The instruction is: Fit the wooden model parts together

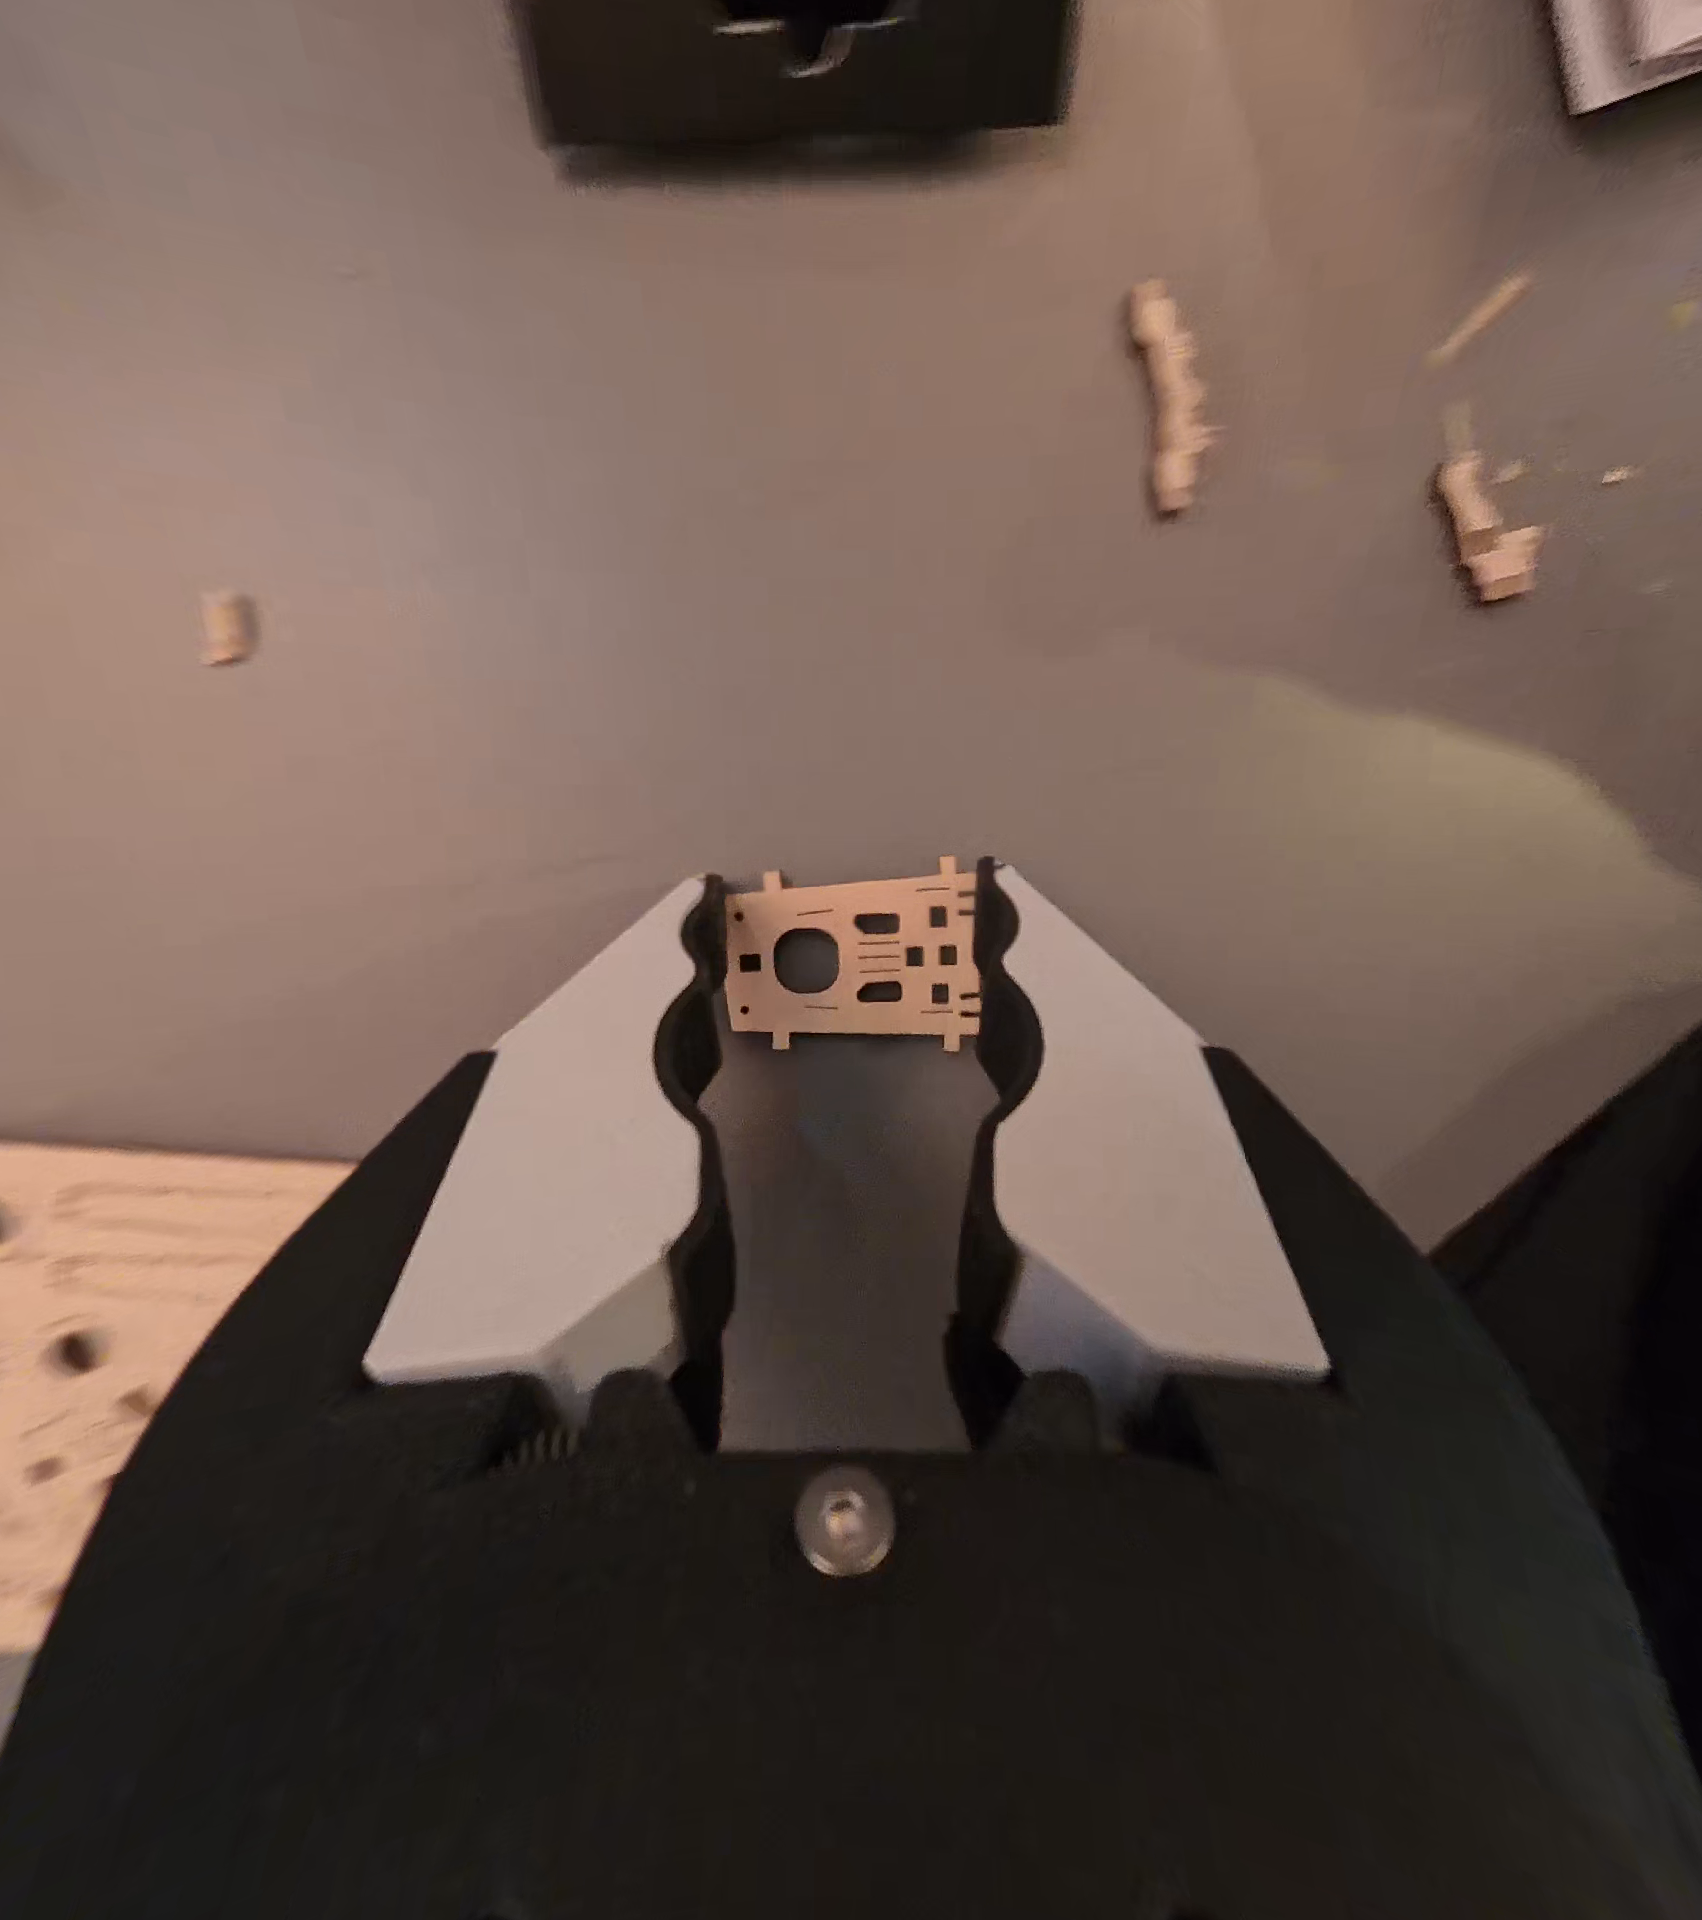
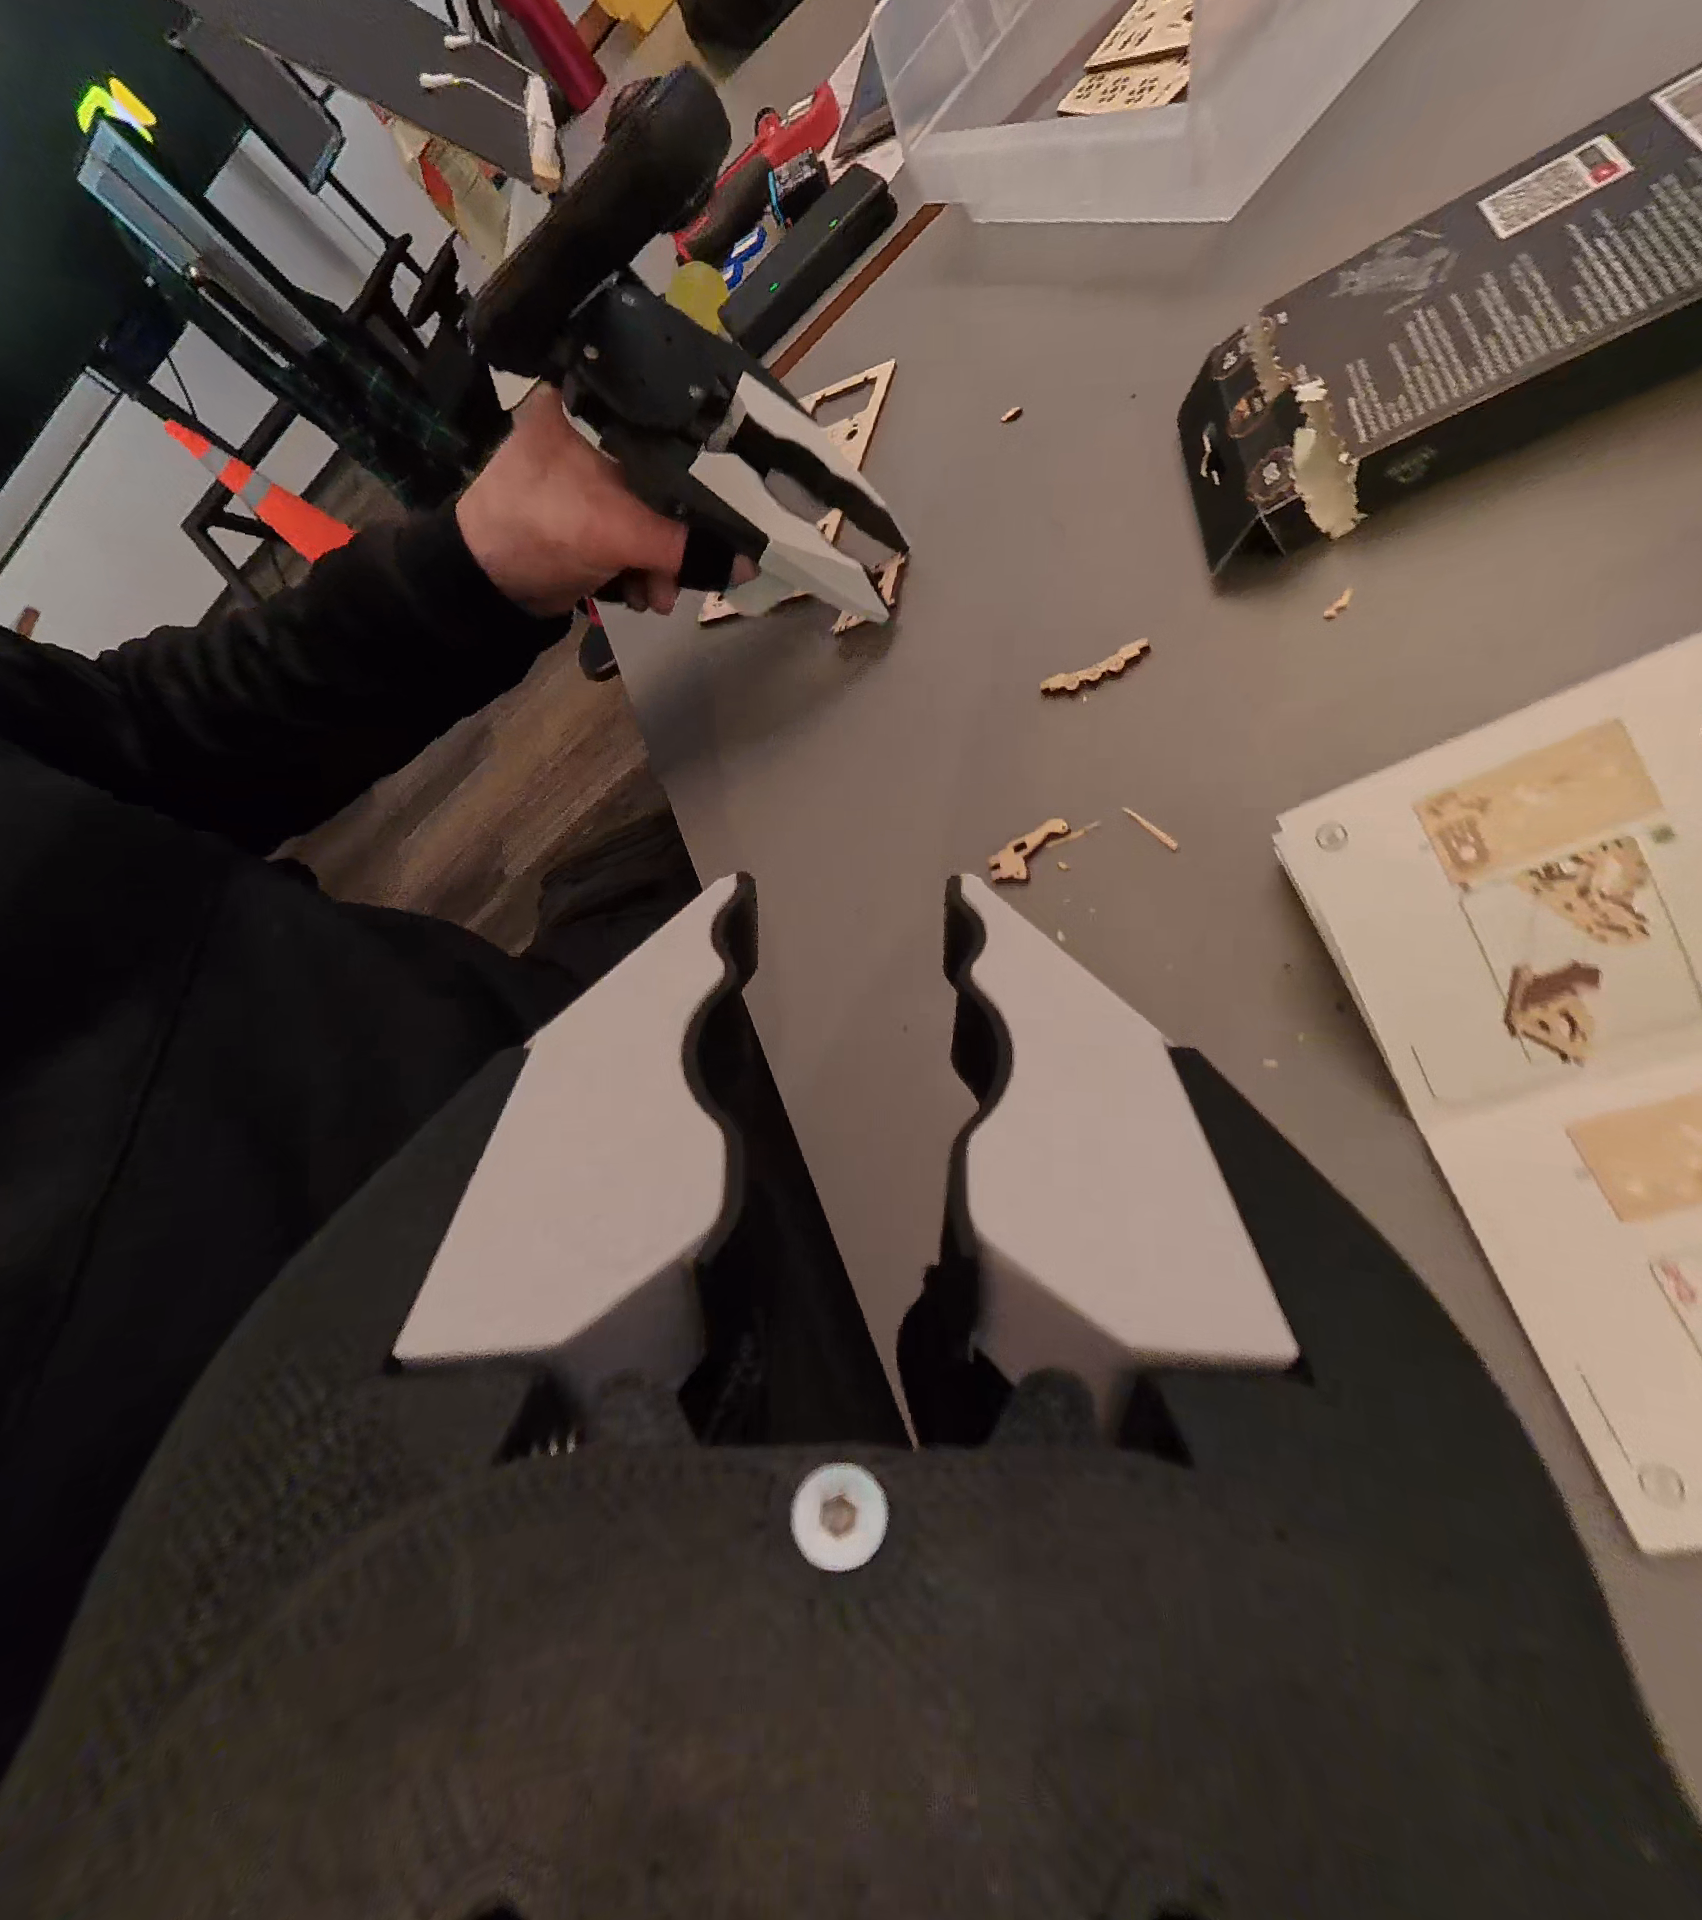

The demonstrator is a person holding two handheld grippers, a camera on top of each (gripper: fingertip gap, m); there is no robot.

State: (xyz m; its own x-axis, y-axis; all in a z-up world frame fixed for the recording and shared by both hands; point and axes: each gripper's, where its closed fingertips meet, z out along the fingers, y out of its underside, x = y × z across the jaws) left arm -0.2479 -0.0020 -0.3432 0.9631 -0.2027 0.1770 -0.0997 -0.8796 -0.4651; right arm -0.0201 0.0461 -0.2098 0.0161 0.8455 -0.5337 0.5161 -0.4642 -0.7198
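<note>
Gripping a small flat wooden plate [image 1: 857,961] by its two short edges, the left hand-held gripper [image 1: 852,935] holds it clear above the grey worktop [image 1: 514,520]; the plate has one round hole and several small slots cut through it. Only the left wrist view shows that plate clearly. From the right wrist view the same gripper [image 2: 883,582] appears far off to the left, a person's hand [image 2: 556,520] on its handle, tips low over pale wooden pieces at the worktop's edge.

The right hand-held gripper [image 2: 847,904] stands open with nothing between its fingers, just above the near edge of the worktop.

Three loose wooden parts lie on the worktop in the left wrist view: a short stub [image 1: 226,627] to the left, a long knobbly strip [image 1: 1174,400] and a shorter notched piece [image 1: 1486,540] to the right. A punched wooden sheet [image 1: 5,1382] sits near left.

Only the right wrist view shows the open instruction booklet [image 2: 1595,1091] on the right, the torn black box [image 2: 1512,312] beyond it, and a clear plastic tray [image 2: 1086,135] at the far side holding wooden sheets [image 2: 1133,62]; how many I cannot tell.
</note>
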